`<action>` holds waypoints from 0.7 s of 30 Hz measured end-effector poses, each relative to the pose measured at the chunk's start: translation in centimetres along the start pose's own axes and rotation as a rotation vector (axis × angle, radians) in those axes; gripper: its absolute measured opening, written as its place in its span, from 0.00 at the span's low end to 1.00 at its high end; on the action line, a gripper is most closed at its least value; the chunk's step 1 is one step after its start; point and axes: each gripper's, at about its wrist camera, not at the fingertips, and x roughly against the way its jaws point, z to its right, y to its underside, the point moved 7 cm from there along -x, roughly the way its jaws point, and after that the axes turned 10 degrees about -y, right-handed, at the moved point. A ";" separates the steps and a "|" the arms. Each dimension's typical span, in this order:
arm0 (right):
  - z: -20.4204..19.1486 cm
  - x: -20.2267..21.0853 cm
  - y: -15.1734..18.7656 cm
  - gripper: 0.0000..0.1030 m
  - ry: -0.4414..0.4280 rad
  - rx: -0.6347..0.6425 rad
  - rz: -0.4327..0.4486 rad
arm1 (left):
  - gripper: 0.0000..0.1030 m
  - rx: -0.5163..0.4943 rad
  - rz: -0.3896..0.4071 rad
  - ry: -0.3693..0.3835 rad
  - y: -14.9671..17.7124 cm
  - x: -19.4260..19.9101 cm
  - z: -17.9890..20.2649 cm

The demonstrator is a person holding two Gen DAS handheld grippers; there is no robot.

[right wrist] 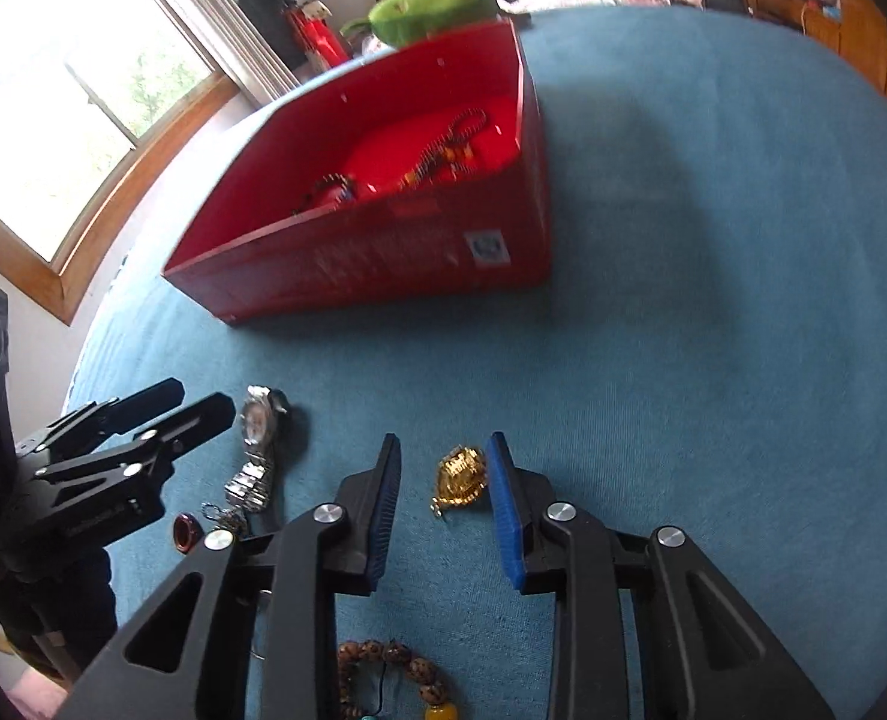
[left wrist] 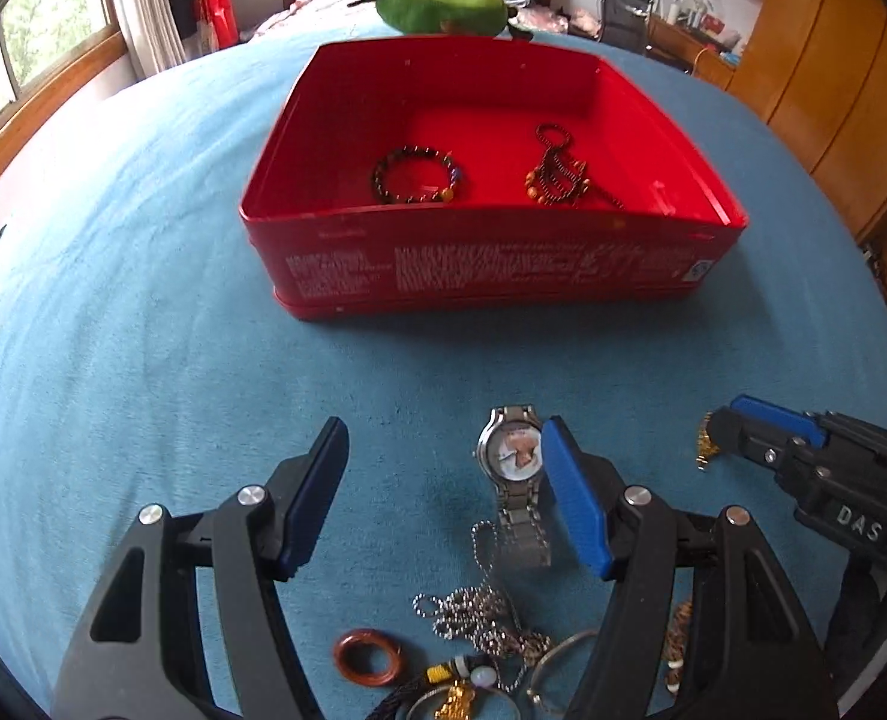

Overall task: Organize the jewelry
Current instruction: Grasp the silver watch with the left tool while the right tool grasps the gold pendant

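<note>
Gold chain half behind right tongs

Gold trinket between parted right tongs

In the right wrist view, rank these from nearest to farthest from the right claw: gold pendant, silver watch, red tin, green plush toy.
1. gold pendant: between the right claw's open fingers, toward the right one.
2. silver watch: to the left, by the other claw.
3. red tin: farther back on the blue cover.
4. green plush toy: behind the tin.
</note>
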 end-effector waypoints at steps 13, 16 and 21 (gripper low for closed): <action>0.1 -0.9 -0.5 0.28 0.022 -0.022 -0.001 | 0.64 -0.003 -0.004 0.020 0.5 -0.8 0.5; 0.1 -0.8 -0.3 0.28 0.021 -0.024 0.000 | 0.64 -0.010 -0.005 0.026 0.7 -0.8 0.7; 0.6 -0.6 0.2 0.29 0.025 -0.021 -0.001 | 0.64 -0.017 -0.010 0.033 0.7 -1.1 1.2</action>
